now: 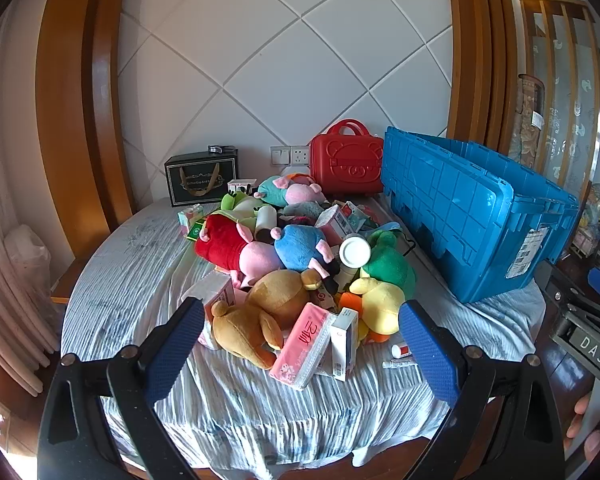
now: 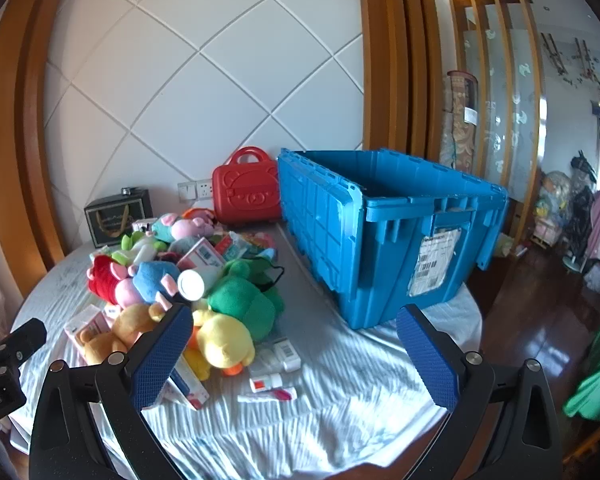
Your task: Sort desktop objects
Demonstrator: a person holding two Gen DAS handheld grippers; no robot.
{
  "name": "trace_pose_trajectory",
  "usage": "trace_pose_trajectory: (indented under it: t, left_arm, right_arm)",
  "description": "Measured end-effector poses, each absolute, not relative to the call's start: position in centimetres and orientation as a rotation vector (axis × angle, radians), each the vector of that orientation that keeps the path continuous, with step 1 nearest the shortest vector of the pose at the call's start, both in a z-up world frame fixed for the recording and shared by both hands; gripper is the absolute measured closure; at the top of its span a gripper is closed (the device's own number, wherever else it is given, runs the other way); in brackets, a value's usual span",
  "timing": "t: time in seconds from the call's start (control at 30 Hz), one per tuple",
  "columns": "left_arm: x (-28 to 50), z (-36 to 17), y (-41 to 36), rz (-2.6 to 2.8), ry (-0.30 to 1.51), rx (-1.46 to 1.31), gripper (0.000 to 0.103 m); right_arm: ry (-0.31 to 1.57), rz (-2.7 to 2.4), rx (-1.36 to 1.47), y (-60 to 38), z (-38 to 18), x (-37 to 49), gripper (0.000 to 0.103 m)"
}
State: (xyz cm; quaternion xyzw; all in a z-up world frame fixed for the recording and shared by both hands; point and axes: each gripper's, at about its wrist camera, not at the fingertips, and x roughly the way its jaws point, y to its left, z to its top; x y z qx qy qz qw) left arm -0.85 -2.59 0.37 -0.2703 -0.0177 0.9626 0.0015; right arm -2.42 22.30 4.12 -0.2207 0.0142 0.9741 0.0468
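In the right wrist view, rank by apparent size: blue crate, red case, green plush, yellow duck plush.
1. blue crate, by far the largest.
2. red case.
3. green plush and yellow duck plush: these look alike, and both sit nearer the camera than the case, so their rank against it is unsure.

Glossy plastic blue crate (image 2: 380, 240), fuzzy cloth plush toys (image 1: 300, 248), wrinkled fabric tablecloth (image 1: 140, 280)

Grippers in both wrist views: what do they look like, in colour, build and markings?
Both alike: the left gripper and right gripper have black plastic arms with silver bolts and blue textured pads. The right gripper's body, seen from the left view, carries white lettering "DAS".
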Motion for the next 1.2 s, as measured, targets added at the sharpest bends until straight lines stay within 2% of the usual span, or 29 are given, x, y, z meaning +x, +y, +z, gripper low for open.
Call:
trace_pose_trajectory:
  t: [0.23, 0.6, 0.7, 0.97, 1.2]
  left_arm:
    - [-2.2, 0.1, -4.0, 3.013, -0.064, -0.856, 0.004]
    - [-5.1, -2.2, -7.8, 2.982, -0.111, -0.849, 0.004]
    - [-6.3, -3.9, -8.4, 2.957, -0.117, -0.905, 0.004]
    - [-8.8, -9.5, -6.6, 2.88, -0.031, -1.103, 0.008]
    - [-10.4, -13.5, -4.0, 2.908, -0.003, -1.25, 0.01]
  right_arm:
    - [0.198, 2.903, -0.706, 22.5, 4.1, -3.5, 0.0]
    - [0.046, 2.881, -0.69, 20.1, 3.3, -4.5, 0.0]
    - [0.066, 2.88, -0.724, 20.3, 2.2, -4.9, 0.0]
    - [-0.004, 2.858, -1.022, 21.8, -3.6, -8.7, 0.0]
    - [-0.069, 3.049, -1.333, 20.7, -9.2, -13.1, 0.0]
